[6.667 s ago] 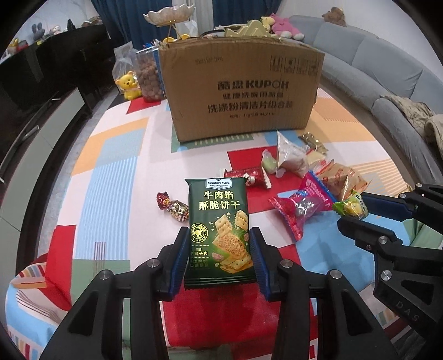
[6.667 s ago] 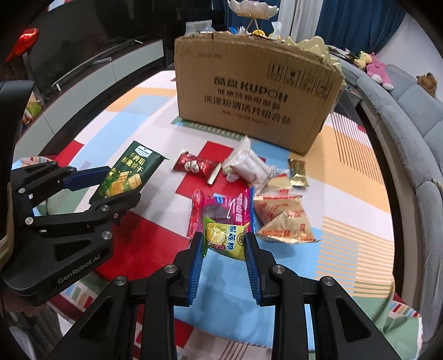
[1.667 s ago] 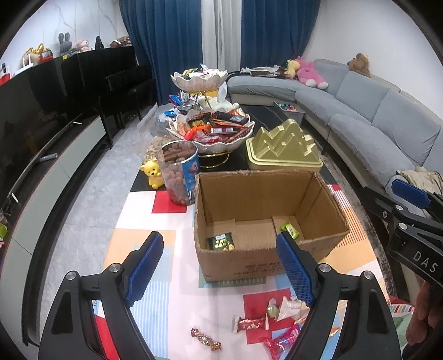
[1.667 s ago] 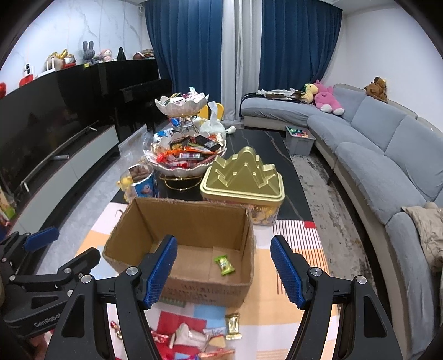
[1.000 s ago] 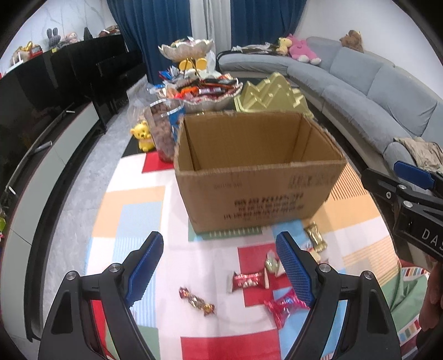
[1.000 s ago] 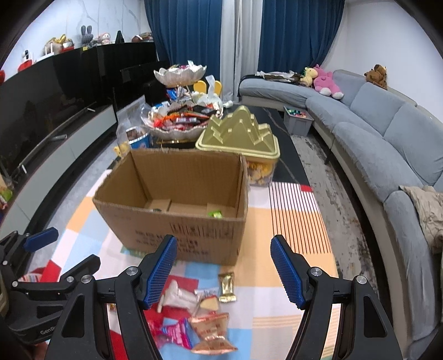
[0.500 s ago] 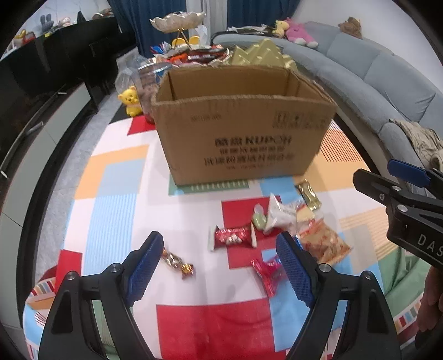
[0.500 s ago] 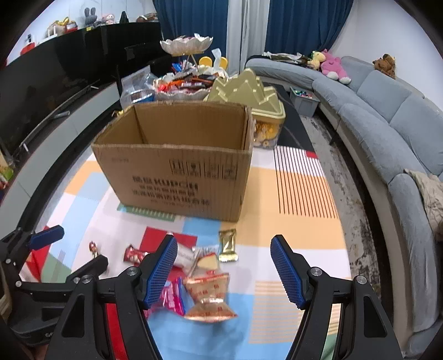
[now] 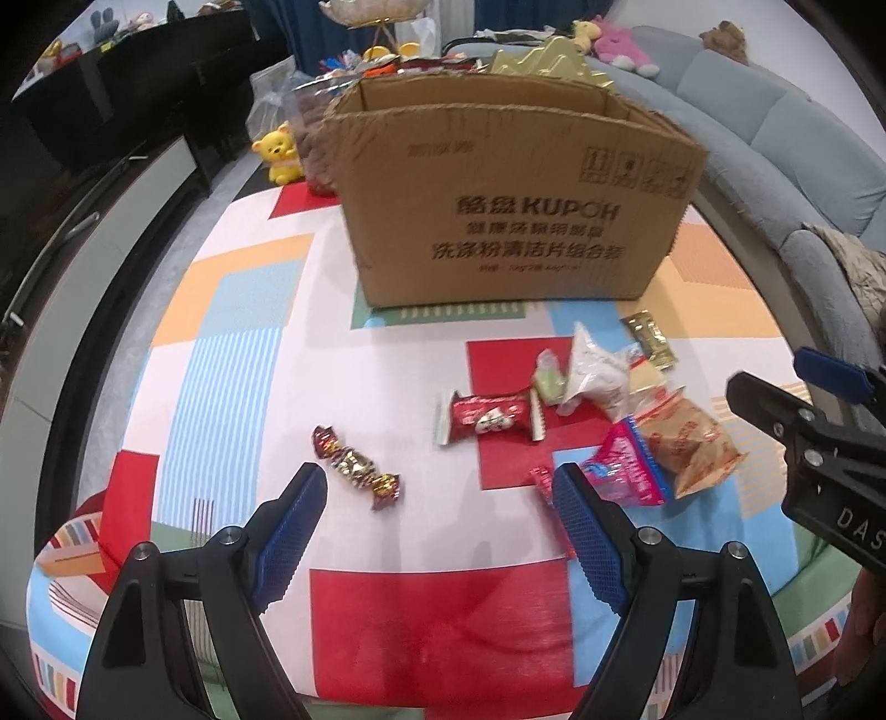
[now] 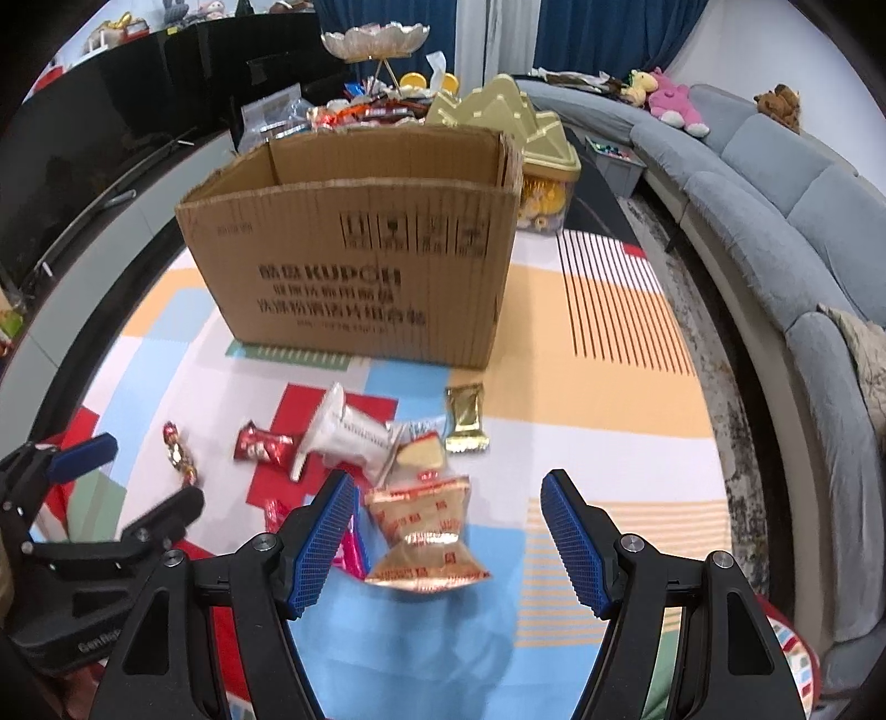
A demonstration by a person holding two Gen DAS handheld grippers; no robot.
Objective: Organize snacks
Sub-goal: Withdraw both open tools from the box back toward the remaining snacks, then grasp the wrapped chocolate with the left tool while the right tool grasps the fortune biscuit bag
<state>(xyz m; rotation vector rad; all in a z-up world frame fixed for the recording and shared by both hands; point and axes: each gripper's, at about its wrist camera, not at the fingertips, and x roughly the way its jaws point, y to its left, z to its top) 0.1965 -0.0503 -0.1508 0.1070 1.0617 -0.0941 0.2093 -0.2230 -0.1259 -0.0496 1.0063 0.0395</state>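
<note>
Nearest, the left gripper [image 9: 437, 515] hangs over the colourful patchwork cloth [image 9: 232, 310] with its blue pads spread wide and nothing between them; just beyond its left pad lies a twist-wrapped candy [image 9: 357, 466]. The right gripper [image 10: 448, 523] is likewise wide open and empty, tilted down over an orange-gold snack bag [image 10: 423, 534], which lies flat on the cloth nearer the left pad without touching either one. A pink wrapper [image 9: 628, 471] lies beside that bag. Slightly farther sit a red wrapped sweet [image 9: 487, 414], a white pouch [image 10: 346, 432] and a small gold packet [image 10: 467, 418], all loose on the cloth in a cluster. Behind them stands the open cardboard box [image 10: 354, 266], printed side facing the grippers, its inside hidden from here. Past the box are a gold tin [image 10: 531, 127], a tiered snack dish [image 10: 376, 39] and a grey sofa [image 10: 775, 183].
</note>
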